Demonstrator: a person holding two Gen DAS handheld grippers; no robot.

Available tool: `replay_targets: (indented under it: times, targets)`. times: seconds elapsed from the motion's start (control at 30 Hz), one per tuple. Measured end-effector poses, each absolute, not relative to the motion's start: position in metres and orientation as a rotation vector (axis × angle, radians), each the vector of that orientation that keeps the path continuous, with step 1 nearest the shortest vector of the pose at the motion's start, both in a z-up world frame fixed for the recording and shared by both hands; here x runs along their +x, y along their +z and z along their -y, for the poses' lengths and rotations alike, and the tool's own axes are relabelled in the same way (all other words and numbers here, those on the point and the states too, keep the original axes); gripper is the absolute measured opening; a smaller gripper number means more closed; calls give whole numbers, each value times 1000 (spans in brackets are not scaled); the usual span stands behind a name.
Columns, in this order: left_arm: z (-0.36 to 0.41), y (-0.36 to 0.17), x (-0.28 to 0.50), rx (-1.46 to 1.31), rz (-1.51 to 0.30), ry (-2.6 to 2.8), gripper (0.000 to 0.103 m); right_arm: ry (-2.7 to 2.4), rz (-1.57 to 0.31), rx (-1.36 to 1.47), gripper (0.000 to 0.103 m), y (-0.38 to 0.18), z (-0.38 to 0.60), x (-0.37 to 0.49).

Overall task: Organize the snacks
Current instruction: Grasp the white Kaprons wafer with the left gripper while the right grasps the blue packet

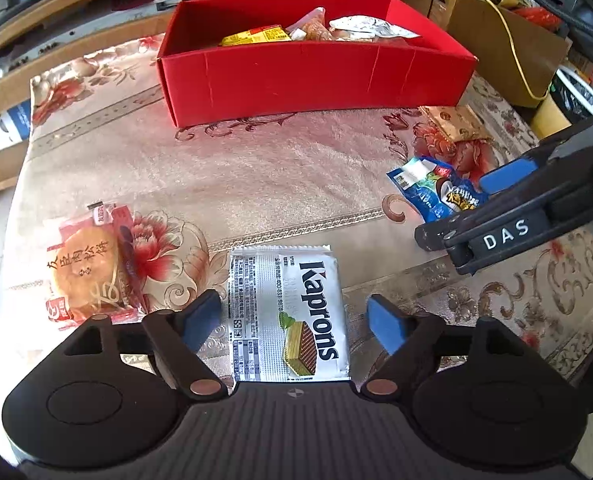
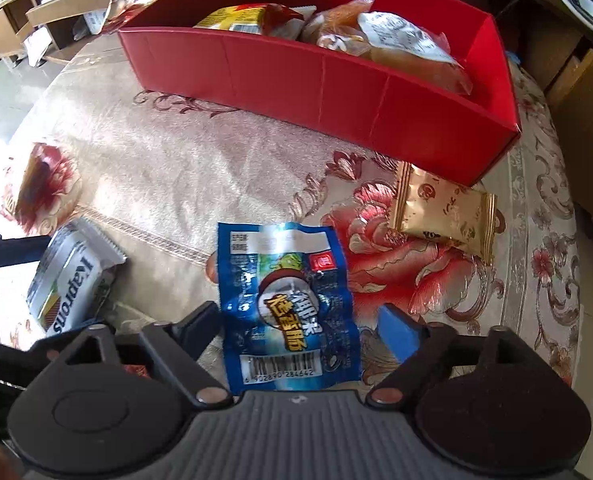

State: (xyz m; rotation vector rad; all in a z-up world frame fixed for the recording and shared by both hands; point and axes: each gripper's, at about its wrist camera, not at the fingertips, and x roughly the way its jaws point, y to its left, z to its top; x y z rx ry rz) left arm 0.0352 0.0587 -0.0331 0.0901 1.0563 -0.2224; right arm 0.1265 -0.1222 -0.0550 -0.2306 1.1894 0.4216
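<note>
A white Kaprons wafer pack lies flat on the flowered cloth between the blue pads of my left gripper, whose jaws stand wide and clear of it. In the right wrist view a blue sausage packet lies between the pads of my right gripper, also wide and not pressing. The red box at the back holds several snacks. A round pastry in a red wrapper lies left, and a gold packet lies near the box's right corner.
The right gripper shows in the left wrist view over the blue packet. The Kaprons pack appears at the left of the right wrist view. A cardboard box and wooden furniture stand behind the table; its edges are close on both sides.
</note>
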Motion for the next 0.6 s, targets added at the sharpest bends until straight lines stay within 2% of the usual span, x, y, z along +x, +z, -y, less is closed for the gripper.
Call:
replay_targets:
  times: [0.13,0.17,0.4,0.5,0.6]
  targets:
    - [-54,-35,37,112,-1058,-201,90,431,-1185,-240,97,-55,125,124]
    - [-53,-35,38,118,-1059,-192,91,426,-1193,-245,103,-56,126,123]
    - [-54,-36,40,110,-1070,-155,95,408,-1217,-222,103,-58,127,125]
    - [-59,-38,41,93,-1092,-135,103,410,-1212,-222,103,-59,128,125]
    - [-57,-40,39,103,-1092,-112,103,415,-1191,-233,103,-58,128,120]
